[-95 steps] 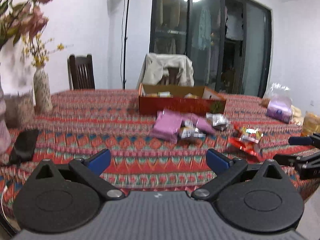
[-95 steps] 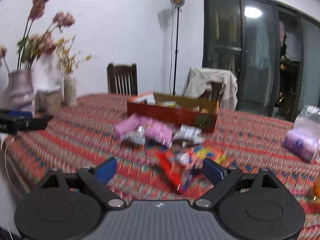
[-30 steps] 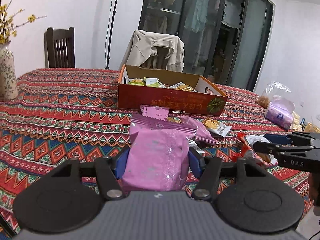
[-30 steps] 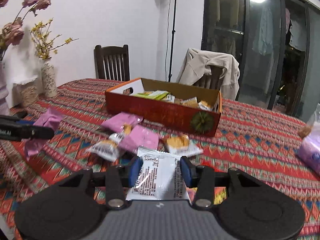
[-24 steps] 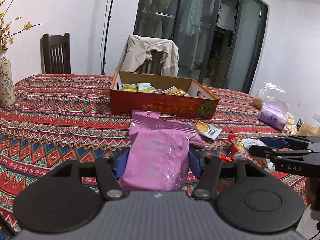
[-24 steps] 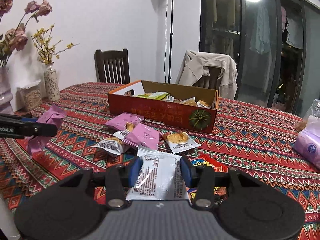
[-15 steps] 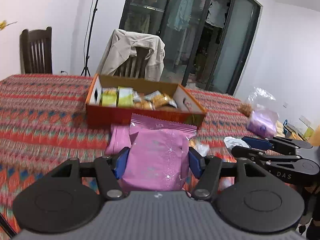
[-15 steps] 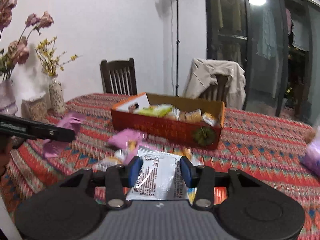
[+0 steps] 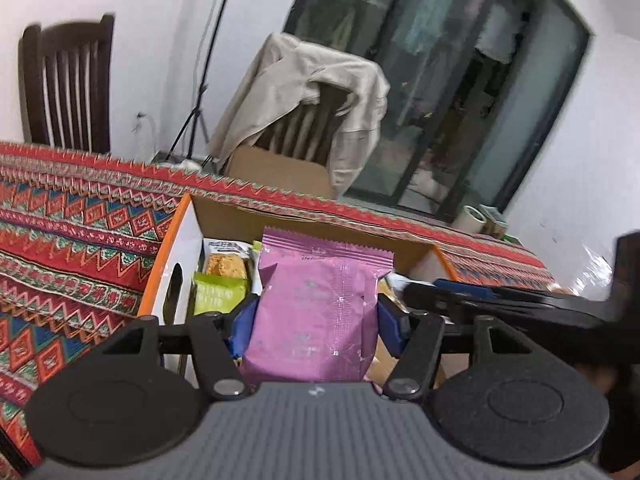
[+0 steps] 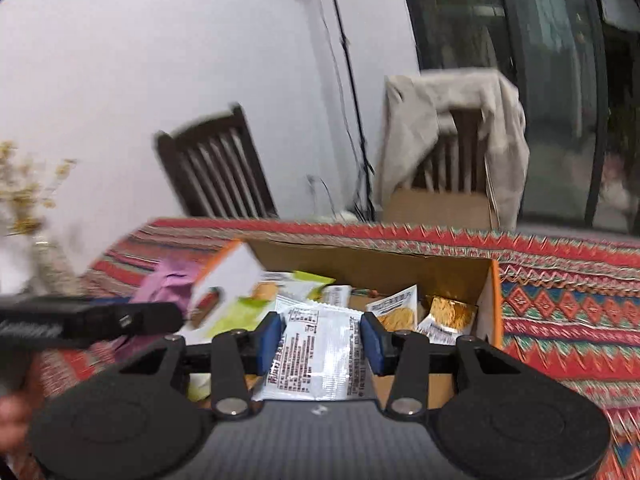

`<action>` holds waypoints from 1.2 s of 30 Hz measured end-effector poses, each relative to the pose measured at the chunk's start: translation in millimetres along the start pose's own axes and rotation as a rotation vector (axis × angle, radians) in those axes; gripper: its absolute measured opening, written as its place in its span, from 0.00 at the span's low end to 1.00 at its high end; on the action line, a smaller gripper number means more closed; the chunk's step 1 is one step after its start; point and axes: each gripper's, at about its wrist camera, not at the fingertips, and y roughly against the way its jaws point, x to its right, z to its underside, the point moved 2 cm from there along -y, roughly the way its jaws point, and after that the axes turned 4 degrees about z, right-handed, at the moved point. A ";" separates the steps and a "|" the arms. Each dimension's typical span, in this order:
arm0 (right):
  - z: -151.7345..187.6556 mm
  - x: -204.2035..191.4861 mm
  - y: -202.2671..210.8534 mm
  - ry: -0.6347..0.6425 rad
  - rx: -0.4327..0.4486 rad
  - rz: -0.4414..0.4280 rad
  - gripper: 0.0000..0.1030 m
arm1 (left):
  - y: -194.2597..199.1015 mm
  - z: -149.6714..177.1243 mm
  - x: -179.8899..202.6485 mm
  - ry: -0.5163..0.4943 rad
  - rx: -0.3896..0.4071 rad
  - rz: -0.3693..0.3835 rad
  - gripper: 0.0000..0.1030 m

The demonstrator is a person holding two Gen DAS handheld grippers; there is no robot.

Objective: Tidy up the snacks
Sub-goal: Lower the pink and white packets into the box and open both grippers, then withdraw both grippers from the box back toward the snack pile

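Observation:
My left gripper [image 9: 316, 320] is shut on a pink snack packet [image 9: 320, 312] and holds it over the open cardboard snack box [image 9: 176, 240]. My right gripper [image 10: 320, 340] is shut on a white printed snack packet [image 10: 320, 348] and holds it over the same box [image 10: 488, 300]. The box holds several packets, green [image 9: 218, 296] and orange-and-white [image 10: 396, 308] among them. The right gripper shows at the right in the left wrist view [image 9: 500, 304]. The left gripper with its pink packet [image 10: 168, 284] shows at the left in the right wrist view.
The box sits on a table with a red patterned cloth [image 9: 72, 220]. Behind the table stand a dark wooden chair [image 9: 68, 88] and a chair draped with a beige jacket [image 9: 308, 96]. A vase with yellow flowers [image 10: 28, 200] stands at the far left.
Both grippers have moved forward from above the loose snacks on the table to above the open box, each still holding its packet.

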 end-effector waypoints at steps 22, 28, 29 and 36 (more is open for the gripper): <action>-8.5 33.8 -6.2 -0.020 0.004 0.082 0.71 | -32.2 17.1 19.5 -0.037 -0.084 0.040 0.79; 5.3 25.6 79.3 0.097 0.078 0.138 0.72 | 42.3 5.6 27.0 -0.063 0.018 0.013 0.83; 9.8 22.2 95.4 0.117 0.092 0.144 0.73 | 56.5 6.7 28.0 -0.074 0.035 0.010 0.84; 65.4 -2.7 191.4 0.202 0.150 0.154 0.78 | 153.7 60.8 37.9 -0.259 0.123 -0.008 0.93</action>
